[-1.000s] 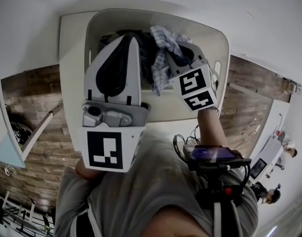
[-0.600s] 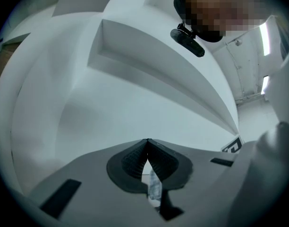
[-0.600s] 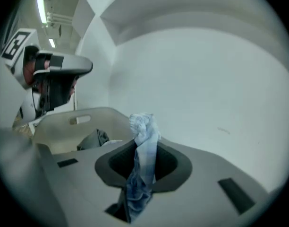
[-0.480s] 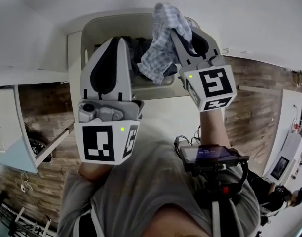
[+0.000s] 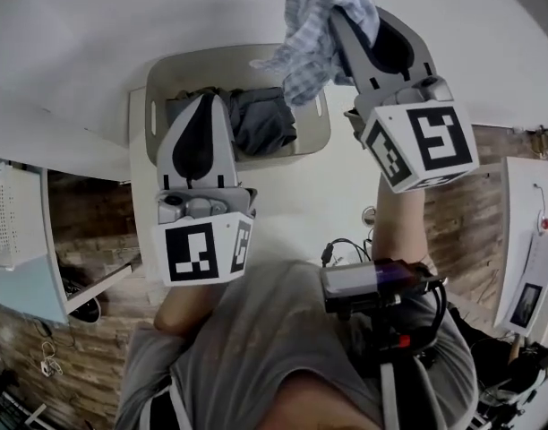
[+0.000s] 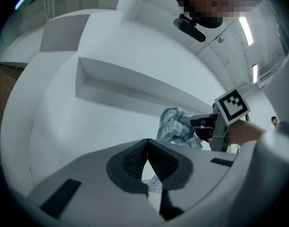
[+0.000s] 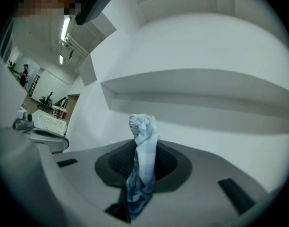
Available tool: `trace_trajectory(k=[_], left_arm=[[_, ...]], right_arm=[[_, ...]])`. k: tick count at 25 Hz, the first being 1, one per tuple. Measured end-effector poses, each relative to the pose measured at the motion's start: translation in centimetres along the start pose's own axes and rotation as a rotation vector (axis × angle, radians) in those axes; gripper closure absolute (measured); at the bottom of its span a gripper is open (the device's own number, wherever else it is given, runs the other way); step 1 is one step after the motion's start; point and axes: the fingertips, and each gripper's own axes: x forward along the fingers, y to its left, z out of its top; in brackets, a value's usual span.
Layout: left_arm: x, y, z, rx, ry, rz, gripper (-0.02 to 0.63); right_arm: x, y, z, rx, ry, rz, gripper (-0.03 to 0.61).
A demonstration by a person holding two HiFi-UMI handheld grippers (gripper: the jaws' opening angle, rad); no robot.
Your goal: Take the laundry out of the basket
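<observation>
A beige laundry basket (image 5: 162,74) stands on a white table (image 5: 283,200), with dark clothes (image 5: 261,119) bunched inside it. My right gripper (image 5: 341,16) is raised well above the basket's right end and is shut on a blue-and-white checked cloth (image 5: 305,43), which hangs from it to the left. In the right gripper view the checked cloth (image 7: 143,145) is pinched between the pads and sticks up past the tips. My left gripper (image 5: 205,98) hovers over the basket's left part, its tips touching with nothing between them. In the left gripper view the checked cloth (image 6: 177,126) dangles from the right gripper (image 6: 194,122).
A white perforated crate (image 5: 10,218) sits at the left on a pale blue surface. Wooden floor (image 5: 86,213) lies on both sides of the table. A recorder (image 5: 377,280) hangs at the person's chest. A white wall with a ledge (image 7: 206,93) faces both grippers.
My right gripper has risen high out of the basket, pulling the checked cloth up with it. My left gripper has also lifted and drawn back from the basket, still shut.
</observation>
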Motion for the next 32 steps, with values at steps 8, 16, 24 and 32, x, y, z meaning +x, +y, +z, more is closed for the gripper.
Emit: trace_trajectory(k=[8,16,24,32], left_arm=[[-2.2,-3.5,0.3,0.009,-0.026,-0.002,0.606],[-4.3,-10.0,1.0,0.028,-0.030,-0.057,0.606],[-6.0,-15.9,0.9,0.048,-0.031,-0.113,0.606],[-7.3,-18.3,0.5,0.070,-0.024,-0.129,0.606]], right_arm=[[-8.7,-2.5,5.1,-0.068,-0.085,-0.074,0.497],[-18.7,-4.3,4.8,-0.066,-0.070,-0.127,0.497],[-24.4,-5.0,-1.7,-0.017,0.038,-0.138,0.495],[-25.7,-1.9,-11.7,0.034,0.131,-0.093,0.494]])
